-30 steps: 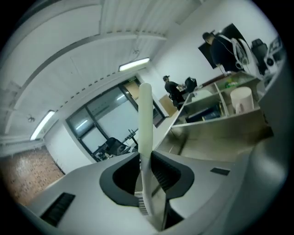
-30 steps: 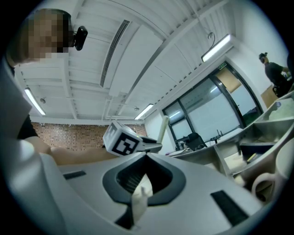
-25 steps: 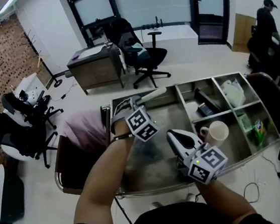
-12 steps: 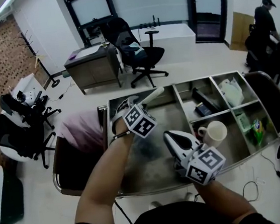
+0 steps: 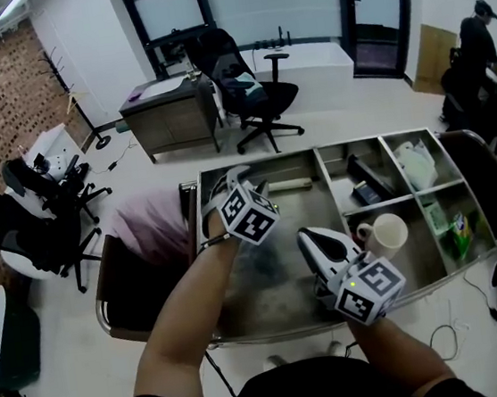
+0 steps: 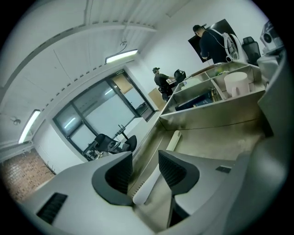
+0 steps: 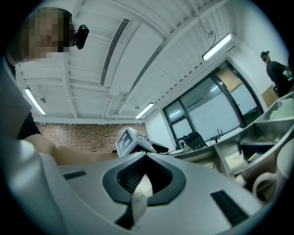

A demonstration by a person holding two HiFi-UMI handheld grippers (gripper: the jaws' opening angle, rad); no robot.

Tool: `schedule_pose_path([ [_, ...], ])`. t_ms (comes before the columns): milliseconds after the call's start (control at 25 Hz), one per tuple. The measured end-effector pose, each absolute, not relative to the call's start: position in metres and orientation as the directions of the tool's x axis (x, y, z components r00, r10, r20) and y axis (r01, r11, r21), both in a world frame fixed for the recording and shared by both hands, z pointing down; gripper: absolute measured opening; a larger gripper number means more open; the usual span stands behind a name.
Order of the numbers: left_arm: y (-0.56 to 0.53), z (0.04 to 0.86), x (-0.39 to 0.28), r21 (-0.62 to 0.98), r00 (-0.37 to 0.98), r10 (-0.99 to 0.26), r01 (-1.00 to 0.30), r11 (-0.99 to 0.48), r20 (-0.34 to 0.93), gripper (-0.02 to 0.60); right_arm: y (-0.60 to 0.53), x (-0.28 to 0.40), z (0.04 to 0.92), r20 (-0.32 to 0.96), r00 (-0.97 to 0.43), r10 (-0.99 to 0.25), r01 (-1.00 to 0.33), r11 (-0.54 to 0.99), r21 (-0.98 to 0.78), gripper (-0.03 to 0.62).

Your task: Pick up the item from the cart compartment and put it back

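Left tool [image 5: 243, 183]: jaws have just been opening and now stand apart, pads off everything. The white stick [image 5: 284, 184] lies flat on the floor of the big compartment [image 5: 276, 275] of the cart [image 5: 274, 332], along the far wall. In the left gripper view it runs between the jaws, but neither pad presses on it. Reads as put-back done: the stick is released in the compartment. What's left, by my read, is only backing the left tool clear without nudging the stick. Right tool [image 5: 312, 237]: jaws together, a white scrap [image 7: 140, 195] nipped between them; can't tell what it is. It hovers over the compartment's right side, apparently no part in this step. Mug [image 5: 385, 235] sits in the next compartment.
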State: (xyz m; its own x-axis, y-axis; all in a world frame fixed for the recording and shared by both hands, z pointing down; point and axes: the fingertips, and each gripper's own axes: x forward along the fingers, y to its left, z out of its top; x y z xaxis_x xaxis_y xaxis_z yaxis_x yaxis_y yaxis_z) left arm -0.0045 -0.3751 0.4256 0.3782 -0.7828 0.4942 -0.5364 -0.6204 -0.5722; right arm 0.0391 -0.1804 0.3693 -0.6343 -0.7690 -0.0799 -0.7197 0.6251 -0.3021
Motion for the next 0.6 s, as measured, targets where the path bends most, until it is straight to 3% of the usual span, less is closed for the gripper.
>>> schedule_pose_path([
  [120, -0.373, 0.420, -0.008, -0.537, 0.392, -0.787, -0.578, -0.614, 0.477, 0.177, -0.181, 0.040, 0.370, -0.079, -0.633, -0.770, -0.721, 0.623, -0.303, 0.014],
  [160, -0.372, 0.417, -0.010, -0.521, 0.400, -0.789, -0.596, -0.611, 0.467, 0.143, -0.181, 0.040, 0.370, -0.079, -0.632, -0.771, -0.721, 0.623, -0.303, 0.015],
  [200, -0.370, 0.413, -0.011, -0.499, 0.412, -0.789, -0.616, -0.610, 0.456, 0.017, -0.181, 0.040, 0.369, -0.080, -0.632, -0.771, -0.722, 0.623, -0.302, 0.014],
  [240, -0.368, 0.411, -0.012, -0.472, 0.425, -0.786, -0.634, -0.612, 0.449, 0.000, -0.181, 0.040, 0.369, -0.079, -0.631, -0.771, -0.723, 0.622, -0.301, 0.014],
  [600, -0.344, 0.374, -0.033, -0.256, 0.480, -0.812, -0.782, -0.568, 0.333, 0.000, -0.181, 0.041, 0.371, -0.080, -0.626, -0.776, -0.727, 0.617, -0.299, 0.015],
])
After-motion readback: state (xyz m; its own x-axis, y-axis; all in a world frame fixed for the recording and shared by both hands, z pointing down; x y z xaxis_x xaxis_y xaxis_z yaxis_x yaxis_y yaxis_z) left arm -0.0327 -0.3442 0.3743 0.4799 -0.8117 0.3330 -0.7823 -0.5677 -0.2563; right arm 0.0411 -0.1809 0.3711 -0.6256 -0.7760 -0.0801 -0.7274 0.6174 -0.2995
